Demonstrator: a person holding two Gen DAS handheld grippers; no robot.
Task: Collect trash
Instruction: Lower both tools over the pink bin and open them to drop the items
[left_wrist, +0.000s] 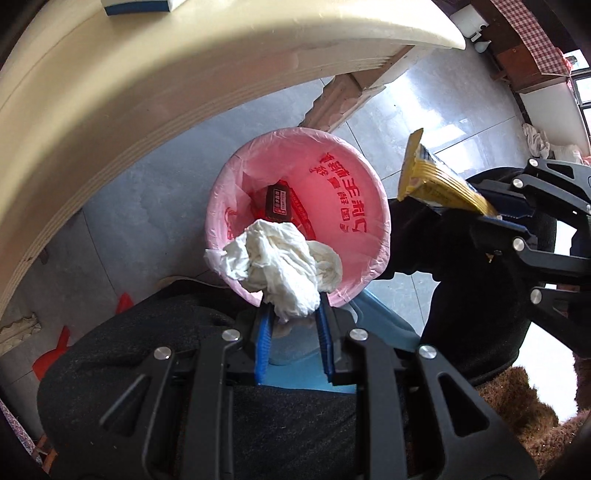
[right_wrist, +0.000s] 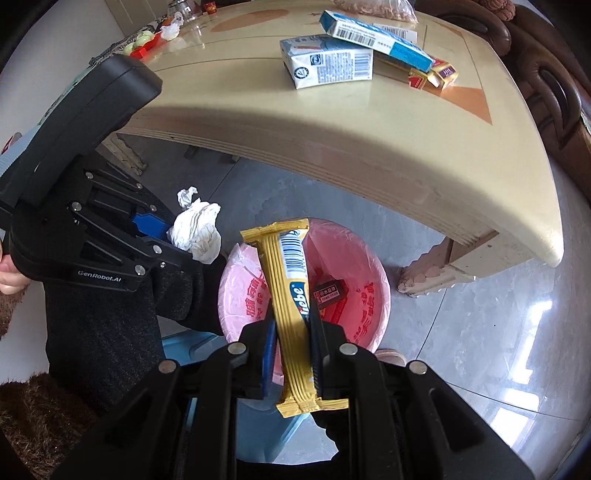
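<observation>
A bin with a pink liner (left_wrist: 354, 206) stands on the floor by the table; it also shows in the right wrist view (right_wrist: 369, 295). A dark wrapper (left_wrist: 279, 203) lies inside it. My left gripper (left_wrist: 293, 306) is shut on a crumpled white tissue (left_wrist: 280, 266), held over the bin's near rim. The tissue also shows in the right wrist view (right_wrist: 197, 230). My right gripper (right_wrist: 293, 325) is shut on a yellow snack wrapper (right_wrist: 288, 295), held above the bin. That wrapper shows at the right of the left wrist view (left_wrist: 439, 184).
A cream table (right_wrist: 369, 147) stands over the bin's far side, with a milk carton (right_wrist: 328, 66), a blue-white box (right_wrist: 373, 33) and a red-gold packet (right_wrist: 436, 74) on it. A blue stool (left_wrist: 380, 325) sits under the grippers. A brown furry rug (left_wrist: 517, 406) lies at the right.
</observation>
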